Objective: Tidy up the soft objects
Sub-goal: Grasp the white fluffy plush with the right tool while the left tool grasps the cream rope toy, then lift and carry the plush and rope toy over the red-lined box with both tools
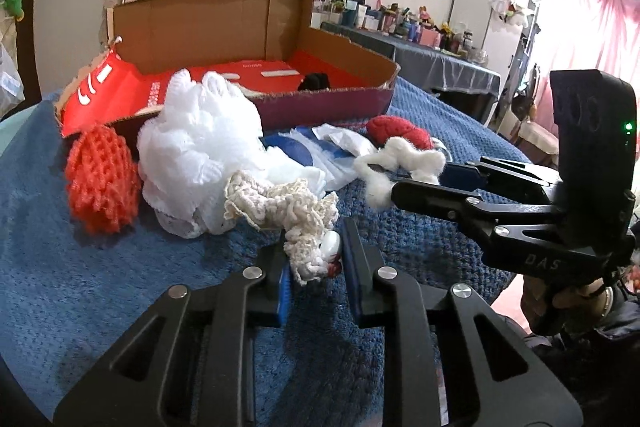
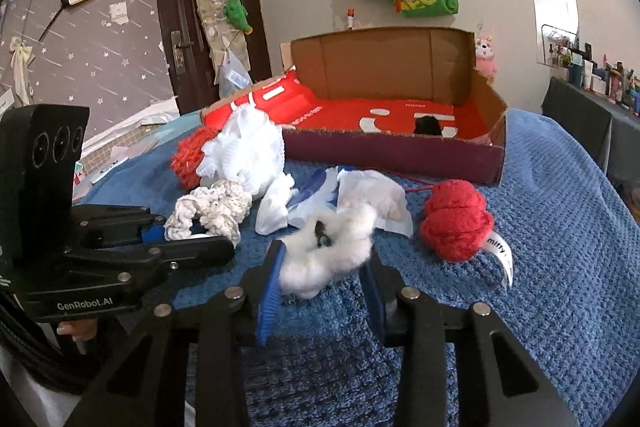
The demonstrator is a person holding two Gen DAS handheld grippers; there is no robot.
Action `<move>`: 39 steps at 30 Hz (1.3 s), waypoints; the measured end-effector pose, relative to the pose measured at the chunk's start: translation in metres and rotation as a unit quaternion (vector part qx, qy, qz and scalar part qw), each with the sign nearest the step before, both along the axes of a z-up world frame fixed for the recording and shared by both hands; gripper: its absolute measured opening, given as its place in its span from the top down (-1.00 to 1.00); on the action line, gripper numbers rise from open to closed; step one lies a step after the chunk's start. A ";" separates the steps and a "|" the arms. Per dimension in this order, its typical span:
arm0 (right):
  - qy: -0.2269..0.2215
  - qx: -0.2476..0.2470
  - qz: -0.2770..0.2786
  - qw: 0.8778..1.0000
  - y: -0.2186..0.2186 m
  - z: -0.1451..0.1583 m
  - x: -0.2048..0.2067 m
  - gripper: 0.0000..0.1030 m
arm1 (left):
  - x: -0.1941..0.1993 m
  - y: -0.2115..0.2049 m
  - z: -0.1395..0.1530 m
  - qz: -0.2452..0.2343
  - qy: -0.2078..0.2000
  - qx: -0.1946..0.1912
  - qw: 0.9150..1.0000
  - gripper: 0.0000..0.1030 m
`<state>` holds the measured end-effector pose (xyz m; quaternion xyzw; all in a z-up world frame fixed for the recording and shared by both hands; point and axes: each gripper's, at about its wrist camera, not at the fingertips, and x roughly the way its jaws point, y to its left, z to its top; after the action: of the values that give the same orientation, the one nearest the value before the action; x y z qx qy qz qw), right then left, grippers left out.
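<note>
Left wrist view
Left gripper (image 1: 310, 267): clamped on the near end of the cream crochet scrunchie (image 1: 276, 205), which trails away over the blue blanket (image 1: 100, 287); a pinch at the end suits lifting something this limp.
Right gripper (image 1: 386, 183): reaches in from the right, pads pressed on the white cotton wad (image 1: 400, 157).
Cardboard box (image 1: 340, 99): open just behind the heap, probably where the things go; a small dark item (image 1: 316, 81) lies inside.
Loose pile: orange mesh scrubber (image 1: 100, 179) and white bath pouf (image 1: 200, 143) touch side by side.

Right wrist view
Right gripper (image 2: 326, 261): closed on the cotton wad (image 2: 328, 247), squeezing its near part.
Red yarn ball (image 2: 456, 221): just right of the wad, untouched.
Left gripper (image 2: 192, 235): at the scrunchie (image 2: 210, 209), its grip partly hidden.
</note>
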<state>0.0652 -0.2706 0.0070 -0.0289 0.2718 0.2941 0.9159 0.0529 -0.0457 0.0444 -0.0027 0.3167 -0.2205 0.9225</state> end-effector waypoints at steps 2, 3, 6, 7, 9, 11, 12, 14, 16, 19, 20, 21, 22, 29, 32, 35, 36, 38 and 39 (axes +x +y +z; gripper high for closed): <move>-0.006 0.005 -0.003 1.000 -0.001 0.003 -0.002 0.23 | -0.002 0.002 0.004 -0.001 -0.006 -0.001 1.000 0.62; -0.007 0.007 -0.004 1.000 -0.003 0.005 -0.003 0.23 | -0.002 0.002 0.006 -0.001 -0.009 -0.001 1.000 0.62; -0.012 0.014 -0.005 1.000 -0.004 0.009 -0.005 0.23 | -0.005 0.003 0.012 -0.002 -0.019 -0.001 1.000 0.62; -0.013 0.014 -0.005 1.000 -0.004 0.010 -0.006 0.23 | -0.006 0.004 0.013 -0.003 -0.021 -0.002 1.000 0.62; -0.016 0.013 -0.007 1.000 -0.003 0.012 -0.007 0.23 | -0.007 0.004 0.016 -0.004 -0.026 -0.002 1.000 0.62; -0.016 0.014 -0.006 1.000 -0.002 0.012 -0.007 0.23 | -0.008 0.005 0.019 -0.005 -0.031 -0.002 1.000 0.62; -0.016 0.013 -0.007 1.000 -0.002 0.013 -0.007 0.23 | -0.009 0.005 0.020 -0.006 -0.031 -0.004 0.999 0.62; -0.016 0.013 -0.006 1.000 -0.002 0.013 -0.007 0.23 | -0.009 0.005 0.023 -0.008 -0.035 -0.005 0.999 0.62; -0.018 0.014 -0.008 1.000 -0.002 0.014 -0.007 0.23 | -0.010 0.005 0.028 -0.010 -0.044 -0.002 0.999 0.62; -0.021 0.017 -0.008 1.000 -0.002 0.017 -0.007 0.23 | -0.011 0.005 0.034 -0.015 -0.050 -0.007 0.999 0.62; -0.021 0.019 -0.007 1.000 -0.002 0.018 -0.008 0.23 | -0.011 0.005 0.035 -0.016 -0.052 -0.007 0.999 0.62; -0.022 0.020 -0.007 1.000 -0.002 0.019 -0.008 0.23 | -0.012 0.005 0.036 -0.016 -0.054 -0.006 0.998 0.62; -0.023 0.021 -0.006 0.999 -0.002 0.020 -0.008 0.23 | -0.012 0.005 0.036 -0.017 -0.055 -0.007 0.998 0.62; -0.027 0.019 -0.007 0.999 0.000 0.022 -0.009 0.23 | -0.016 0.003 0.043 -0.020 -0.068 -0.005 0.998 0.62; -0.028 0.021 -0.009 0.999 0.001 0.023 -0.009 0.23 | -0.016 0.004 0.047 -0.022 -0.071 -0.008 0.997 0.62; -0.028 0.024 -0.009 0.999 0.000 0.024 -0.010 0.23 | -0.014 0.004 0.047 -0.020 -0.070 -0.007 0.997 0.62; -0.029 0.024 -0.010 0.999 0.000 0.024 -0.010 0.23 | -0.014 0.004 0.047 -0.020 -0.070 -0.007 0.997 0.62; -0.029 0.024 -0.010 0.999 -0.001 0.023 -0.010 0.23 | -0.013 0.004 0.046 -0.021 -0.068 -0.006 0.997 0.62; -0.029 0.024 -0.010 0.999 -0.001 0.023 -0.010 0.23 | -0.013 0.004 0.045 -0.021 -0.068 -0.006 0.997 0.62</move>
<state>0.0555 -0.2713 0.0303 -0.0127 0.2385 0.2907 0.9265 0.0400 -0.0414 0.0898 0.0135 0.2519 -0.2411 0.9371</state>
